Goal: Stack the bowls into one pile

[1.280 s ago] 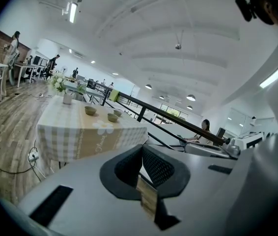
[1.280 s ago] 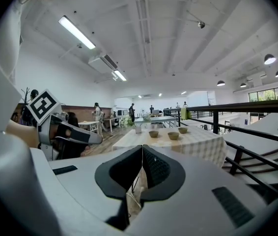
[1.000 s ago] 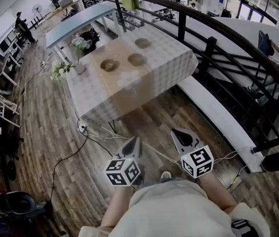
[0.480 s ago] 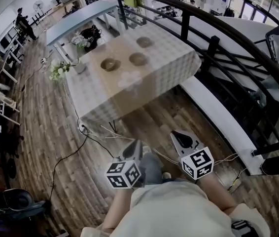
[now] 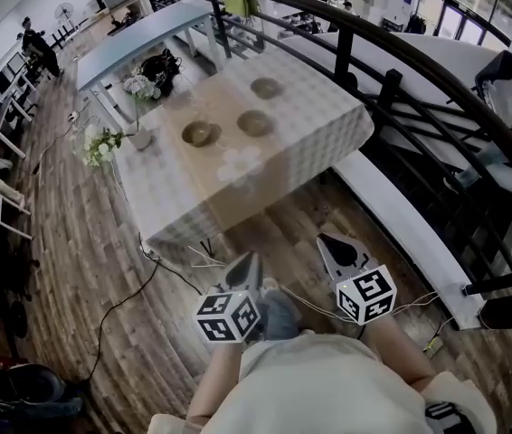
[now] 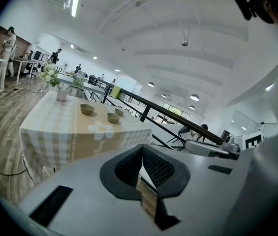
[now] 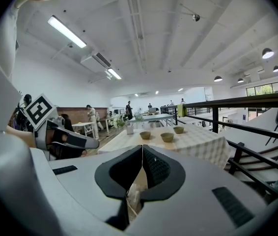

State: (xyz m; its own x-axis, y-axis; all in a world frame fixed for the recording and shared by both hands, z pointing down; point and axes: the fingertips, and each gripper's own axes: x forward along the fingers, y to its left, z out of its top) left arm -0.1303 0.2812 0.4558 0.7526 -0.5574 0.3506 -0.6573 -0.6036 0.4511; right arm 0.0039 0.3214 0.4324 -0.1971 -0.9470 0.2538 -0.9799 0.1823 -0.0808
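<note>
Three olive bowls stand apart on a checked tablecloth: a left bowl [image 5: 201, 134], a middle bowl [image 5: 255, 123] and a far bowl [image 5: 266, 88]. They also show as the left bowl [image 6: 87, 109], middle bowl [image 6: 113, 117] and far bowl [image 6: 120, 112], and again small in the right gripper view [image 7: 167, 137]. My left gripper [image 5: 246, 262] and right gripper [image 5: 332, 242] hang over the wooden floor, well short of the table. Both are shut and hold nothing.
The table [image 5: 175, 197] carries a vase of flowers [image 5: 137, 136] at its left edge. A black railing [image 5: 392, 80] runs along the right, with a white bench [image 5: 401, 233] below it. Cables [image 5: 120, 287] lie on the floor. People stand at desks far off [image 5: 30, 39].
The table sits a little nearer and lower in the head view than a second ago. Both grippers stay shut, side by side in front of my body.
</note>
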